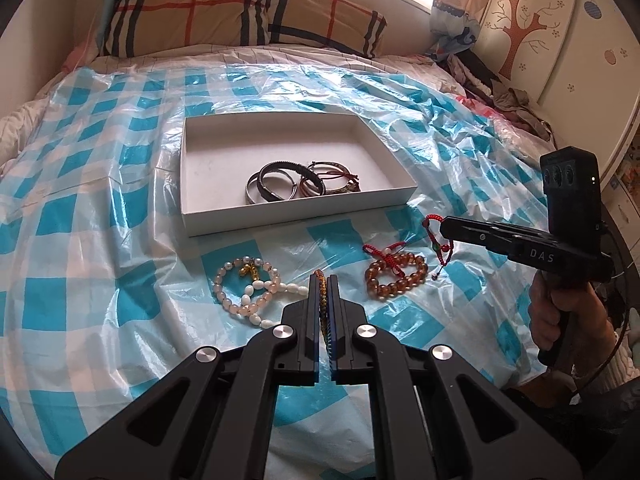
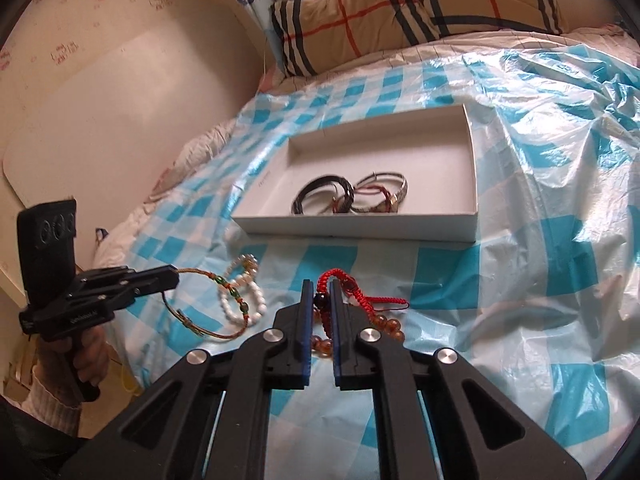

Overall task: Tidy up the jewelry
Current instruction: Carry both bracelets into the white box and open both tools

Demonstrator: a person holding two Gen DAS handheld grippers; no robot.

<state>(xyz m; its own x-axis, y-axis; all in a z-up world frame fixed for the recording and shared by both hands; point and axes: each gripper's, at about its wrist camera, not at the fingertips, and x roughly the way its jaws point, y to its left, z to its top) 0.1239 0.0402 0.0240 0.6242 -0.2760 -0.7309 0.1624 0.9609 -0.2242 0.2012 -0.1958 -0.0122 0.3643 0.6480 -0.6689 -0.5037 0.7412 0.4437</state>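
Observation:
My left gripper (image 1: 322, 280) is shut on a thin woven cord bracelet (image 1: 321, 300); the right wrist view shows that bracelet (image 2: 230, 294), with green beads, dangling from the left gripper (image 2: 174, 278) above the bed. My right gripper (image 2: 322, 286) is shut on a red knotted cord bracelet (image 2: 362, 300), which hangs from the right gripper (image 1: 444, 222) in the left wrist view. A white open box (image 1: 296, 212) holds several dark and metal bangles (image 1: 280, 184). An amber bead bracelet (image 1: 394, 280) and pink and white pearl bracelets (image 1: 248, 292) lie on the sheet in front of the box.
A blue-and-white checked plastic sheet (image 1: 100, 240) covers the bed. A plaid pillow (image 1: 240, 12) lies at the head, and a heap of clothes (image 1: 500, 88) sits at the far right. A hand (image 1: 556, 312) holds the right gripper's handle.

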